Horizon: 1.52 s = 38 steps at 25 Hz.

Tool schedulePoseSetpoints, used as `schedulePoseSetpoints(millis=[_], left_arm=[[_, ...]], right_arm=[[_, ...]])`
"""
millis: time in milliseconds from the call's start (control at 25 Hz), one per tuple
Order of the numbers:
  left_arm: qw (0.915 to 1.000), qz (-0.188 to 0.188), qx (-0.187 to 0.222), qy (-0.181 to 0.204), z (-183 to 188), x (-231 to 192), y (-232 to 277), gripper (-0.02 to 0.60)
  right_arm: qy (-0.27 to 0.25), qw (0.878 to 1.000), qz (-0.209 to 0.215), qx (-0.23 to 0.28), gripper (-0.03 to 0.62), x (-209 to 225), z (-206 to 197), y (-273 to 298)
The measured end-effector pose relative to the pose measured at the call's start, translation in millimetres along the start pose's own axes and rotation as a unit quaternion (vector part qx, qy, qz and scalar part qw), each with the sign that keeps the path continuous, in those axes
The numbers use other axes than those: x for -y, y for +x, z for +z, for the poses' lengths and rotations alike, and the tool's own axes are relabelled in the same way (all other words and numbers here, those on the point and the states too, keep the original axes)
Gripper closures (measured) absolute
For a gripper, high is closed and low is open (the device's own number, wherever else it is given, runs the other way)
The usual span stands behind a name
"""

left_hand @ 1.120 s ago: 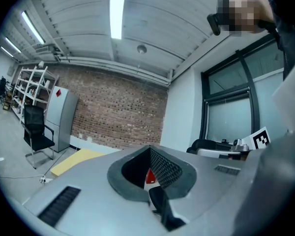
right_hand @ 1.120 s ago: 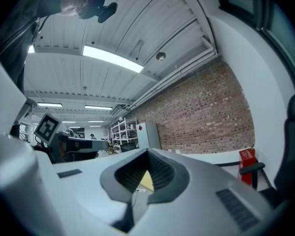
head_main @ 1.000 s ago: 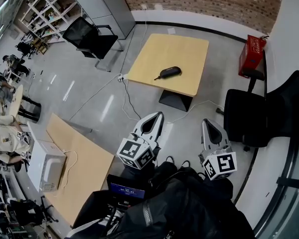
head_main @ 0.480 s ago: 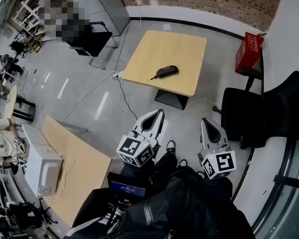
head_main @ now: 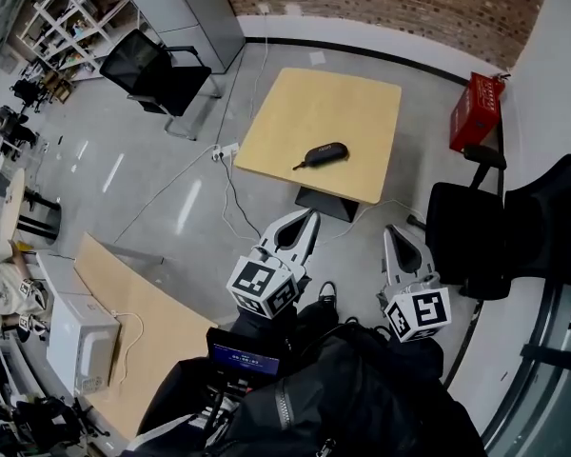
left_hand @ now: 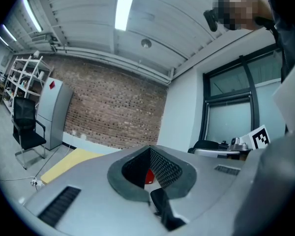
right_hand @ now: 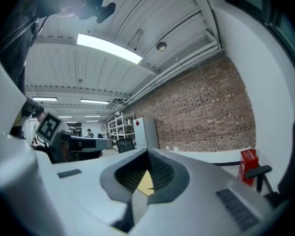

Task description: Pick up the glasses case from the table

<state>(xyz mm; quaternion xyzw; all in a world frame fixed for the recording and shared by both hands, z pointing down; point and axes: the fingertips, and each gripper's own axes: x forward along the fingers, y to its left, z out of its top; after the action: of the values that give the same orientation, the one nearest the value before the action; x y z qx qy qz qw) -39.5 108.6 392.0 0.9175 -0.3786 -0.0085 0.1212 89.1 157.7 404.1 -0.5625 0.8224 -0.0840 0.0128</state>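
Observation:
The dark oval glasses case [head_main: 325,152] lies on the square wooden table [head_main: 343,98], near its front edge. Both grippers are held level over the grey floor, short of the table and well apart from the case. My left gripper [head_main: 308,219] is shut, its tips meeting with nothing between them. The right gripper [head_main: 392,232] is also shut and empty. The left gripper view shows its own jaws [left_hand: 150,151] closed, with the table [left_hand: 69,164] off to the left. Through the right gripper's closed jaws [right_hand: 148,154] a bit of the table top [right_hand: 146,183] shows.
A black chair [head_main: 464,227] stands right of the right gripper, with a red box [head_main: 476,112] beyond it. Another black chair [head_main: 160,69] and a grey cabinet [head_main: 195,3] stand at the back left. A cable and power strip [head_main: 224,150] lie left of the table. A wooden board [head_main: 152,303] lies lower left.
Both grippers have advanced over the floor toward the table, still shut. The table and case now sit a little closer in the head view.

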Motion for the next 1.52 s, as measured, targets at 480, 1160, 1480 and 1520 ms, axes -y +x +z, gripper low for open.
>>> schedulePoseSetpoints(millis=[480, 1160, 1480, 1520], left_arm=[[0.9994, -0.016, -0.021, -0.021, -4, -64, 22, 0.583], [0.9976, -0.020, -0.040, -0.053, -15, -101, 36, 0.583], [0.9972, 0.000, -0.045, -0.060, -21, -109, 50, 0.583], [0.9972, 0.004, -0.044, -0.060, -21, -111, 51, 0.583]], right_arm=[[-0.012, 1.000, 0.005, -0.020, 0.591, -15, -3, 71], [-0.012, 0.999, 0.007, -0.051, 0.591, -22, -19, 108], [-0.009, 0.998, 0.026, -0.062, 0.591, -9, -22, 123], [-0.009, 0.998, 0.030, -0.062, 0.591, -7, -22, 126]])
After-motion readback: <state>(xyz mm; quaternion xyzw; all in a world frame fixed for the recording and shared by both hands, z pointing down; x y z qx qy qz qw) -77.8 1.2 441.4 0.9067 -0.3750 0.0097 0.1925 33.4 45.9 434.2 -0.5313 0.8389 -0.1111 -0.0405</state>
